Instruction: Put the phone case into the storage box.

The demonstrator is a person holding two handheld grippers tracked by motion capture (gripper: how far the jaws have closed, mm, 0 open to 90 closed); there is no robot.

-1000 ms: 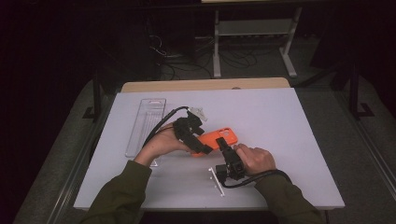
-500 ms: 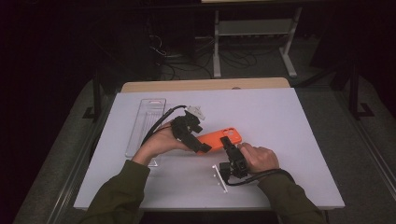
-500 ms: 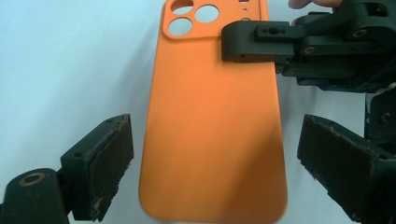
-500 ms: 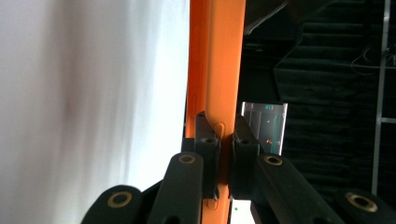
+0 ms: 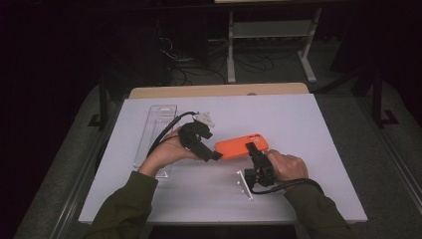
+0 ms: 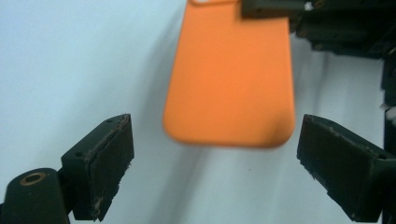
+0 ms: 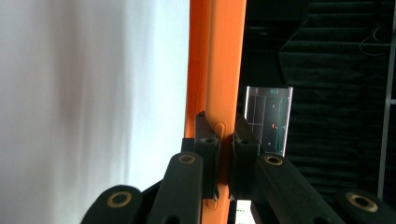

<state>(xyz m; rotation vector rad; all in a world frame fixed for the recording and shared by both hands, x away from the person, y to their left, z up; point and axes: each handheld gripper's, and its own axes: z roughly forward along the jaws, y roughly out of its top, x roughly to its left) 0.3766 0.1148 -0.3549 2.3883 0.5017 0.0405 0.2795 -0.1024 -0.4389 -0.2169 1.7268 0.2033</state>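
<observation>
A white tabletop [image 5: 318,129] stands in a dark room with a metal frame [image 5: 268,30] and cables behind. The right tongs [image 5: 254,149] pinch the edge of the orange phone case [image 5: 241,147], seen edge-on in the right gripper view. The left tongs [image 5: 214,156] have just opened, the case's end [image 6: 231,79] just beyond their pads, untouched. A clear plastic package [image 5: 155,130] lies beyond the left tongs.

You hold a plain orange case [image 5: 242,146] over a white desk [image 5: 308,129]; your grippers [image 5: 253,151] are black, your sleeves [image 5: 119,209] olive green.
</observation>
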